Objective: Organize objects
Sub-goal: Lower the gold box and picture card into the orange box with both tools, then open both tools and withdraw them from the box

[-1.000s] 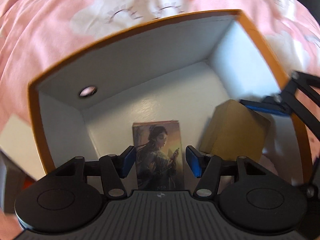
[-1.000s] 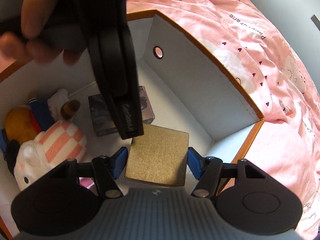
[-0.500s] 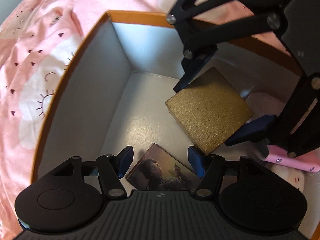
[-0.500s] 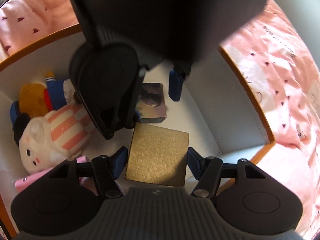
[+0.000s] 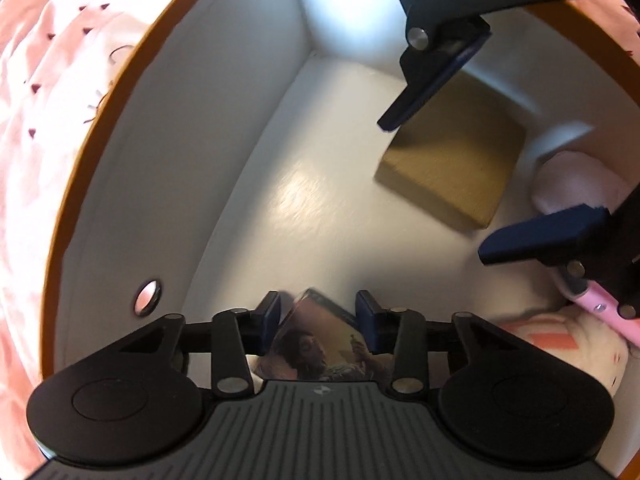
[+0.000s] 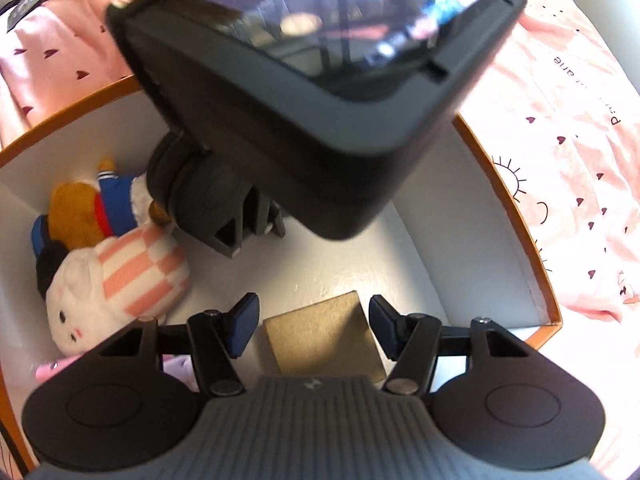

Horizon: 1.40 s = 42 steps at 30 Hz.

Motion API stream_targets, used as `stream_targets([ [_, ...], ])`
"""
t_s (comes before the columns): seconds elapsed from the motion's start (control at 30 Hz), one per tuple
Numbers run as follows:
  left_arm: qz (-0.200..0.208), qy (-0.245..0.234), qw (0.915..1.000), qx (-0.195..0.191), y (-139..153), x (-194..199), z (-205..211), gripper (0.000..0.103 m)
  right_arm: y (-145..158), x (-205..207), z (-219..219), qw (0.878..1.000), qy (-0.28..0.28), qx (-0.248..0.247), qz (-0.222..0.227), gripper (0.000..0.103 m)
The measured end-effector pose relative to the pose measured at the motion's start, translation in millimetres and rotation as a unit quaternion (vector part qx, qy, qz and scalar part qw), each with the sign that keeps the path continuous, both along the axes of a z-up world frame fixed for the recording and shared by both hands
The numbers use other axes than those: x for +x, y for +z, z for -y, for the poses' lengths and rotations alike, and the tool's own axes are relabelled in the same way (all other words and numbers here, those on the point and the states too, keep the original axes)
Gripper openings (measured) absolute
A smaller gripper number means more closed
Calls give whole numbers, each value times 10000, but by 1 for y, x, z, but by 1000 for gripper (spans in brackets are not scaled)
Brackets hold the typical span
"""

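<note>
Both grippers reach down into a white storage box with an orange rim. A small picture box printed with a painted figure lies on its floor, turned askew. My left gripper is right over it, jaws closing, and the pads overlap its edges; I see no clear grip. A gold box rests near a corner. My right gripper stands open astride it, with a gap at each pad. The left gripper's body hides the picture box in the right wrist view.
A white plush with pink stripes and an orange and blue plush fill one end of the box. A pink handle lies by them. One wall has a round hole. Pink patterned bedding surrounds the box.
My left gripper rolled, sank toward the picture box and narrowed its jaws over it. Its body now blocks more of the right wrist view. The right gripper stayed open over the gold box.
</note>
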<state>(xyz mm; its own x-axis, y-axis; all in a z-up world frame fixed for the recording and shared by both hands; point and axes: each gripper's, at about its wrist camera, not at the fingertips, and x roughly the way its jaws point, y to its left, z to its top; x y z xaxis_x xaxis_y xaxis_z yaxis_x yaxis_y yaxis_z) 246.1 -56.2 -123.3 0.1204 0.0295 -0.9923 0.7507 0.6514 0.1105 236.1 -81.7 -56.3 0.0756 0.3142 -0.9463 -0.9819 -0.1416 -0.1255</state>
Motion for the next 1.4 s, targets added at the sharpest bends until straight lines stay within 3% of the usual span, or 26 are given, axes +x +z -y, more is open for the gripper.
stream_targets([
  [0.1,-26,129,9999,39,0,-3,-4,44,-5,3,-5,9998,-162,-79,17,61],
  [0.3,32,163,9999,20,-2,-10,-3,44,-12,8,-7,9981,-451,-409,30,47],
  [0.6,70,284,9995,-154,-1,-17,-7,45,-16,13,-6,9900,-890,-985,-484,47],
  [0.77,151,269,9991,-280,3,-25,-9,45,-16,10,-4,9908,-885,-954,-377,47],
  [0.97,415,363,9959,-722,32,-36,-17,47,4,6,6,9919,-1095,-525,-362,49],
  [1.2,795,564,9872,-1263,97,-70,-49,47,39,-11,11,9836,-1775,248,-189,49],
  [1.33,1016,775,9842,-1226,133,-73,-65,48,57,-29,9,9758,-2010,833,-196,56],
  [1.37,1075,816,9838,-1180,130,-37,-80,48,60,-35,7,9743,-2025,967,-171,57],
  [1.4,1160,853,9830,-1144,135,-43,-88,48,63,-41,6,9730,-2029,1094,-135,57],
])
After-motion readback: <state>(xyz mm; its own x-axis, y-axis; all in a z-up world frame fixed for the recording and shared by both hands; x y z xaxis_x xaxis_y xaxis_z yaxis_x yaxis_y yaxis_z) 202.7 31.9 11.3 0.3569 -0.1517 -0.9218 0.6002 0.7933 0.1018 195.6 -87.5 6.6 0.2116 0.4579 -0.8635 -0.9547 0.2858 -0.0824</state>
